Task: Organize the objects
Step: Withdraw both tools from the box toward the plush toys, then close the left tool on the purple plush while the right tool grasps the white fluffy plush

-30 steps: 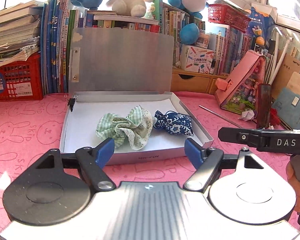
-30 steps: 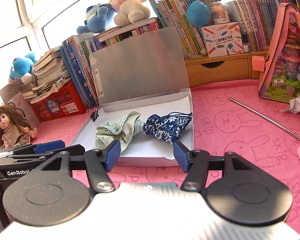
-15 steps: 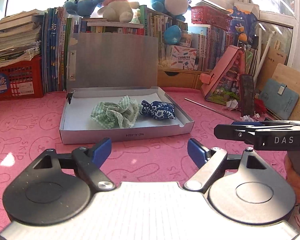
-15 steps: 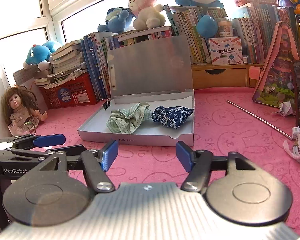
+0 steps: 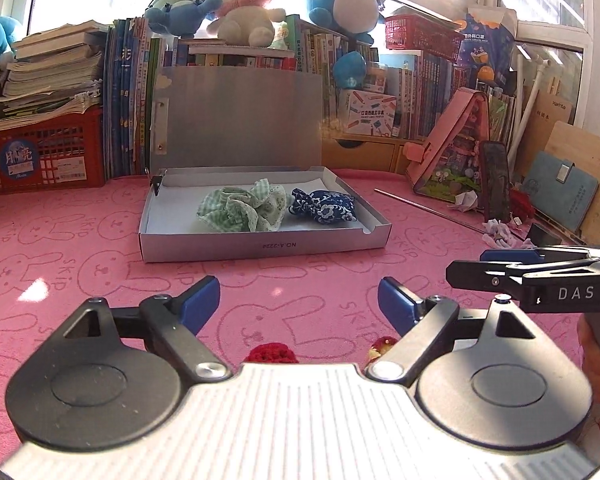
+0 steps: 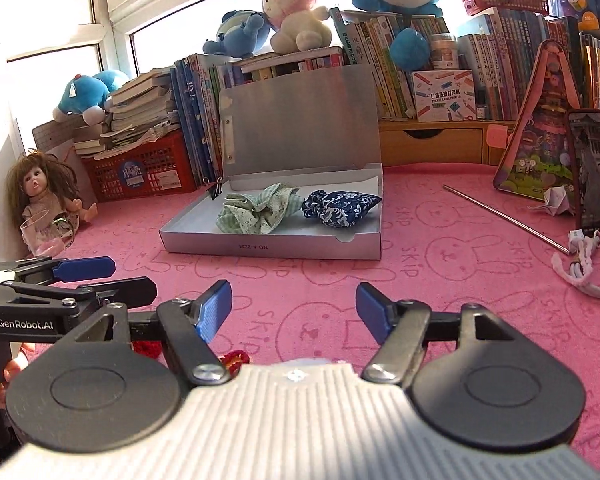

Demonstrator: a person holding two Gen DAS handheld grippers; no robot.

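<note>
Two cloth items already sit inside the open silver box [image 5: 260,246]: green checked pouch [image 5: 242,211] left of centre, blue floral pouch [image 5: 324,210] just beside it on the right, nearly touching. Lid stands upright at the box's back edge, so I judge closing it is not yet done. More to sort: something red and knitted [image 5: 271,354] peeks up on the pink mat [image 5: 60,240], on the near side of the box, right under my left gripper [image 5: 299,304]; a second red bit [image 6: 234,358] shows under my right gripper [image 6: 294,308]. Both grippers are empty, and their jaws have just been opening, nothing between the pads. Plenty of bare mat between box front wall and both grippers, free for moving. Watch the metal rod [image 6: 504,218] lying right of the box and the clutter beyond it; left of the box only a doll [image 6: 44,196], well apart.
</note>
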